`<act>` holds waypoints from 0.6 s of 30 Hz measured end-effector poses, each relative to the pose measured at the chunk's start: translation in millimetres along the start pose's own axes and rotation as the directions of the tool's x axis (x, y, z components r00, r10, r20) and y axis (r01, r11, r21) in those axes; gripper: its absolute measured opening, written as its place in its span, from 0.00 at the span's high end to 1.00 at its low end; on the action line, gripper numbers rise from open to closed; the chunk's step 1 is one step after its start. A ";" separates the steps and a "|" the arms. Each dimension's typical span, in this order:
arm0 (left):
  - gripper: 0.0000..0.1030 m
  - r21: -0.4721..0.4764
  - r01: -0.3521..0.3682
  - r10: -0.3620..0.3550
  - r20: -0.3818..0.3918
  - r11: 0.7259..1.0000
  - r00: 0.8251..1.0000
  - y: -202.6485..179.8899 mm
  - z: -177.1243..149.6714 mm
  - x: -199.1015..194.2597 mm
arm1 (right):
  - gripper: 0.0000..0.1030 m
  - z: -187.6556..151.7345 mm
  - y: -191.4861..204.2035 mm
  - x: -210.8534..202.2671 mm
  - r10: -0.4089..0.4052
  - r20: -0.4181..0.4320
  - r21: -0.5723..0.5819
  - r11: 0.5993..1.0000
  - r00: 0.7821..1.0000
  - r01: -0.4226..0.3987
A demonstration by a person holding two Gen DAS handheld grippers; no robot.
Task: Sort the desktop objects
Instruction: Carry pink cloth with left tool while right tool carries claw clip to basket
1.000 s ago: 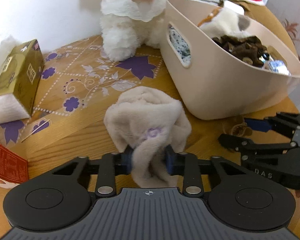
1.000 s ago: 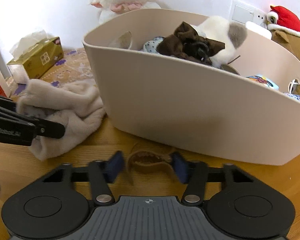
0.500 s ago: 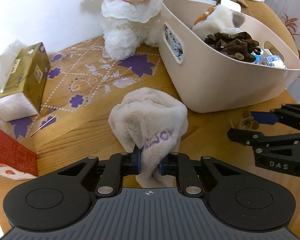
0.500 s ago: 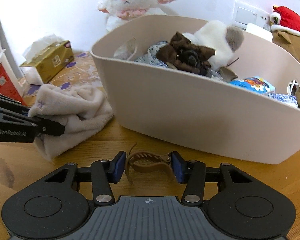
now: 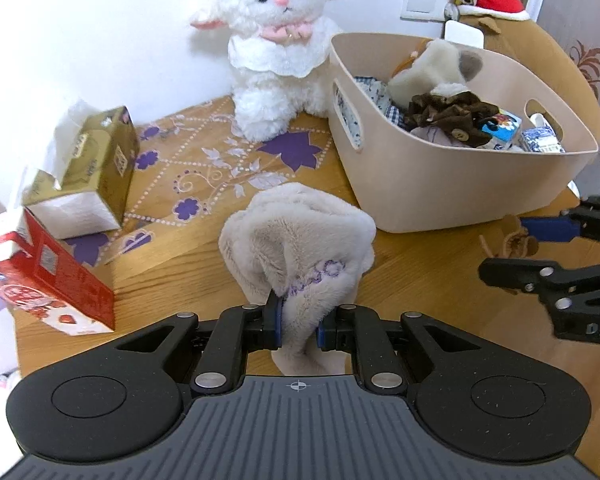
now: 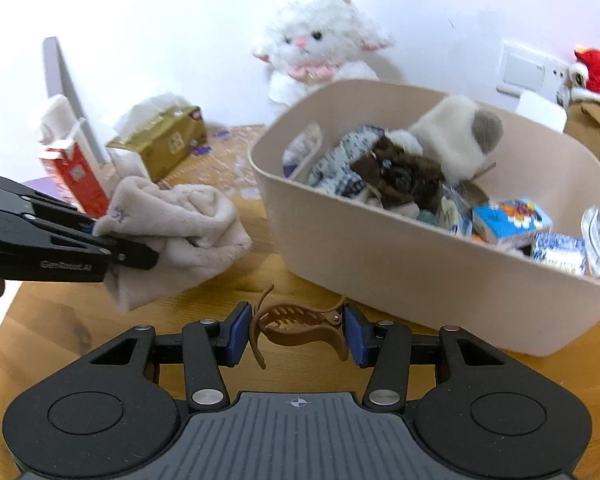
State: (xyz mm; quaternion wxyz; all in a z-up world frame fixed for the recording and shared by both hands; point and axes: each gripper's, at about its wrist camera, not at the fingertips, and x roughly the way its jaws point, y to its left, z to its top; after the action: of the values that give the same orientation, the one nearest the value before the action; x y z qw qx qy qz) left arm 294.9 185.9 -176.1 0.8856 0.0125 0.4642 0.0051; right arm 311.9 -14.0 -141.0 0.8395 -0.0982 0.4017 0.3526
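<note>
Fleecy cloth (image 5: 300, 236); smooth plastic basket (image 5: 440, 184).

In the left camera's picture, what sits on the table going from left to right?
Red carton → gold tissue box → fluffy towel held in the left gripper → beige basket → right gripper with a brown hair clip.

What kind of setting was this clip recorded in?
Most likely a home, perhaps a bedroom desk: a wooden tabletop against a white wall, a plush lamb, a tissue box, and a beige bin holding soft toys and small cartons.
</note>
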 end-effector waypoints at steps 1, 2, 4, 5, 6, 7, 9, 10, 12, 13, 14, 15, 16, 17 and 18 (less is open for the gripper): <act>0.86 0.002 -0.008 0.008 0.003 1.000 1.000 -1.6 0.7 -3.2 | 0.55 1.4 0.0 -5.3 0.008 0.005 -0.009 1.000 1.000 -0.008; 0.86 -0.001 -0.013 0.013 0.008 1.000 1.000 -2.7 1.2 -7.1 | 0.55 2.8 -0.1 -11.0 0.015 0.010 -0.018 1.000 1.000 -0.015; 0.86 -0.007 -0.024 0.024 0.019 1.000 1.000 -4.9 3.5 -13.9 | 0.55 5.8 -0.9 -22.4 0.027 0.021 -0.034 0.999 0.999 -0.027; 0.86 -0.010 -0.029 0.029 0.028 1.000 0.999 -6.6 5.2 -18.4 | 0.55 8.2 -1.4 -27.6 0.033 0.027 -0.042 0.999 0.999 -0.032; 0.86 -0.013 -0.032 0.033 0.036 0.999 0.999 -8.2 6.9 -22.5 | 0.55 9.9 -2.4 -32.4 0.039 0.034 -0.048 0.998 0.999 -0.038; 0.86 -0.014 -0.036 0.037 0.046 0.999 0.998 -10.0 8.5 -26.5 | 0.55 12.0 -3.7 -37.7 0.045 0.040 -0.055 0.998 0.998 -0.043; 0.86 -0.014 -0.048 0.048 0.070 0.999 0.996 -13.7 12.4 -34.9 | 0.55 16.4 -6.5 -47.4 0.054 0.053 -0.069 0.996 0.997 -0.051; 0.86 -0.015 -0.052 0.053 0.080 0.999 0.995 -15.1 14.5 -38.3 | 0.55 18.7 -8.3 -51.2 0.058 0.058 -0.073 0.996 0.997 -0.054; 0.86 -0.020 -0.059 0.061 0.096 0.998 0.993 -18.5 18.6 -46.0 | 0.55 22.8 -13.8 -59.0 0.064 0.070 -0.077 0.995 0.995 -0.059; 0.86 -0.020 -0.064 0.066 0.104 0.998 0.992 -20.7 20.7 -49.5 | 0.55 24.5 -16.7 -62.4 0.066 0.076 -0.079 0.995 0.995 -0.060; 0.86 -0.017 -0.070 0.071 0.111 0.997 0.991 -23.2 22.9 -52.5 | 0.55 26.1 -19.7 -66.2 0.066 0.084 -0.082 0.995 0.994 -0.059; 0.86 -0.015 -0.074 0.075 0.117 0.997 0.990 -25.4 24.9 -55.1 | 0.55 27.2 -22.4 -69.6 0.067 0.091 -0.084 0.995 0.994 -0.059; 0.86 -0.016 -0.077 0.078 0.122 0.997 0.989 -28.0 27.5 -58.0 | 0.55 28.8 -24.9 -73.1 0.069 0.097 -0.088 0.994 0.993 -0.060; 0.86 -0.016 -0.079 0.080 0.128 0.997 0.989 -29.7 29.2 -60.3 | 0.55 30.4 -27.2 -76.4 0.068 0.101 -0.091 0.994 0.993 -0.059; 0.86 -0.018 -0.079 0.081 0.137 0.997 0.987 -32.6 32.2 -63.0 | 0.55 32.2 -29.8 -80.2 0.066 0.105 -0.096 0.994 0.992 -0.056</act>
State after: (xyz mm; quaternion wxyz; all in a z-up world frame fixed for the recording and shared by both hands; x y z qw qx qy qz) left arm 285.4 151.5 -106.8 0.9146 0.0260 0.4013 0.0427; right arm 317.0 -62.6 -63.7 0.8433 -0.1057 0.3415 0.4013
